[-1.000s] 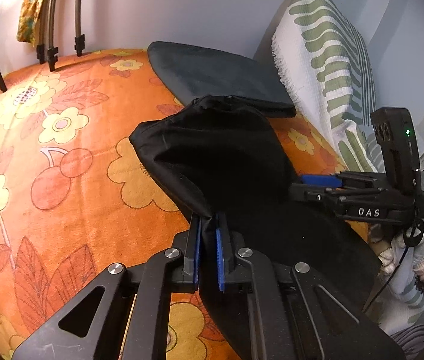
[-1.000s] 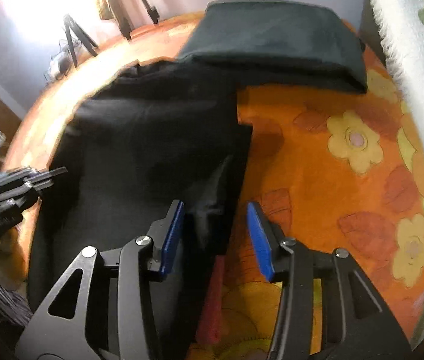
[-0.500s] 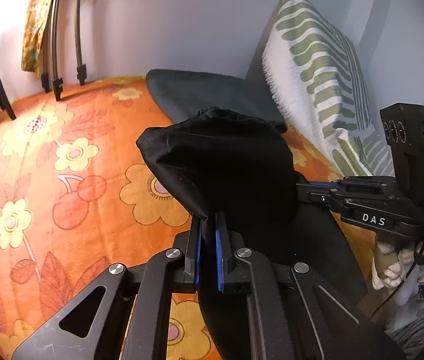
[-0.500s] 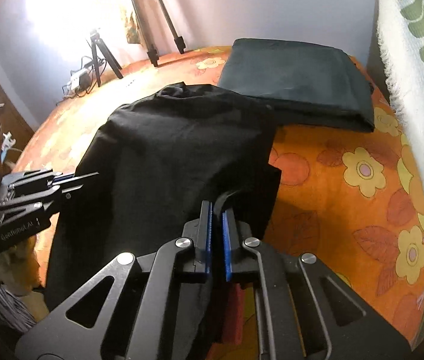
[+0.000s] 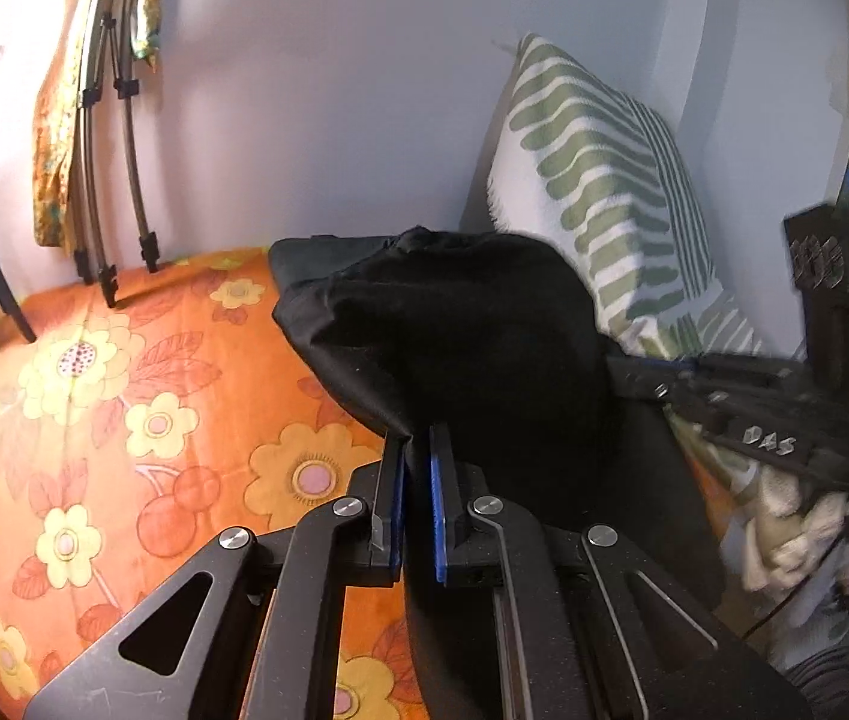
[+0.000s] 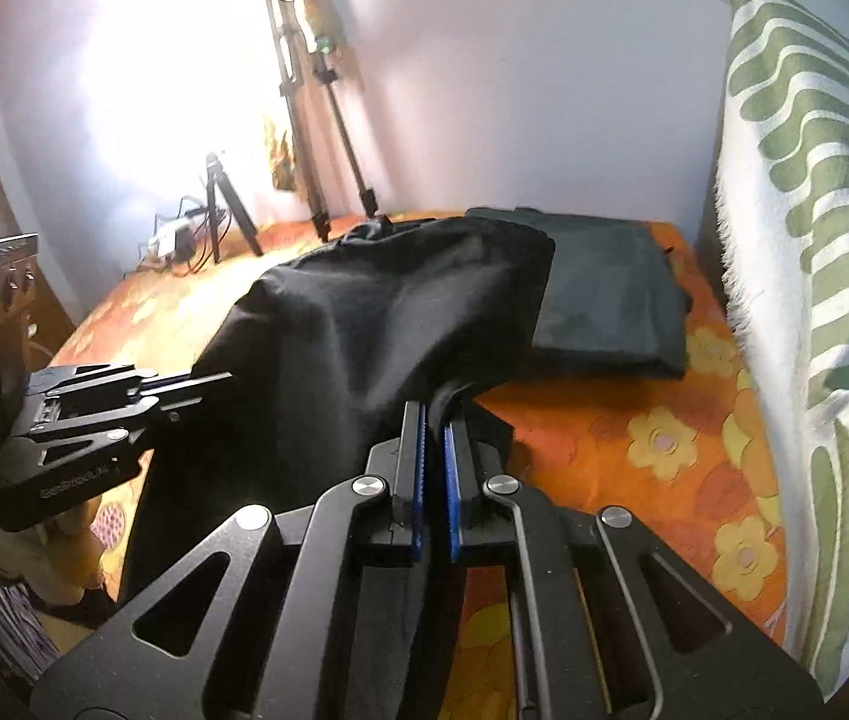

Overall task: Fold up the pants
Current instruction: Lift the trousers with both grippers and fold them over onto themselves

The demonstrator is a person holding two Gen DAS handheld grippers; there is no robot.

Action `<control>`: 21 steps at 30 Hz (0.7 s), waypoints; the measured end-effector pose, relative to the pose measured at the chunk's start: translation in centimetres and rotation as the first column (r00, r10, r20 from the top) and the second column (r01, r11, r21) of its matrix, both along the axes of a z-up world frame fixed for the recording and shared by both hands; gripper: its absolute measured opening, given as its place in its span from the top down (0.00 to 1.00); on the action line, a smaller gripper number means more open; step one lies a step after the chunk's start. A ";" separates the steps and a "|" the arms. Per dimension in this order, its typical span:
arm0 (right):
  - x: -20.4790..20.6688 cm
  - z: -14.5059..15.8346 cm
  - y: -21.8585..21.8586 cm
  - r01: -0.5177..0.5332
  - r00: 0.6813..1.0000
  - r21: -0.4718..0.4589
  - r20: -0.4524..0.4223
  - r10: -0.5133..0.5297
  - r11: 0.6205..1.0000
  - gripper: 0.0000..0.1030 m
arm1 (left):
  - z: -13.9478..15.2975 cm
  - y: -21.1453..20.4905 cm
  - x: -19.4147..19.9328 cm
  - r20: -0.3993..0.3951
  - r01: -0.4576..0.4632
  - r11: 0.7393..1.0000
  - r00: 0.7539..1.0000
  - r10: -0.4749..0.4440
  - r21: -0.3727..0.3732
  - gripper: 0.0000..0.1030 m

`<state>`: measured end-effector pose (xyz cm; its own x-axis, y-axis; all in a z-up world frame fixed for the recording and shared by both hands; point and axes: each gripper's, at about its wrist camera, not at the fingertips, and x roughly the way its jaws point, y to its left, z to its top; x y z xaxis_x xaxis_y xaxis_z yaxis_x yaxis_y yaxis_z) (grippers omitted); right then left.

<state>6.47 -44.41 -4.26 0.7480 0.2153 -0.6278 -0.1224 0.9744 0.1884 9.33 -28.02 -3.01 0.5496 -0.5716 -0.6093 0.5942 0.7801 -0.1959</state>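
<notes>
I can't see the lower part of the black pants; both rigs hide it. The right gripper is blurred in the left view, its label reading "DAS"; the left gripper carries lettering I can't read. Both pairs of fingers are clamped on the pants' edge, holding the fabric lifted and draped above the orange flowered bed.

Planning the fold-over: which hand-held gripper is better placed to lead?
Neither clearly: left hand-held gripper and right hand-held gripper both clamp the raised black fabric pants. Move together.
</notes>
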 end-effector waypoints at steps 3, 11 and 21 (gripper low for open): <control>2.1 -2.8 -0.8 0.008 0.996 0.086 -0.086 -0.001 0.996 0.94 | -0.9 0.5 0.4 -0.010 -0.021 0.999 1.000 0.021 0.027 0.95; 7.0 -11.0 0.9 -0.024 0.966 0.032 -0.257 0.031 0.999 0.69 | -7.7 3.1 3.9 -0.144 -0.128 0.980 0.978 0.150 0.155 0.95; 9.7 -12.0 -0.7 -0.082 0.967 0.129 -0.229 0.110 0.988 0.37 | -8.8 3.5 4.5 -0.158 -0.112 0.982 0.978 0.135 0.149 0.95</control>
<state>16.16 -45.08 -16.29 0.5549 0.3614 -0.7494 -0.1528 0.9297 0.3352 13.79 -24.57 -11.83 0.4948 -0.4092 -0.7667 0.4598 0.8719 -0.1686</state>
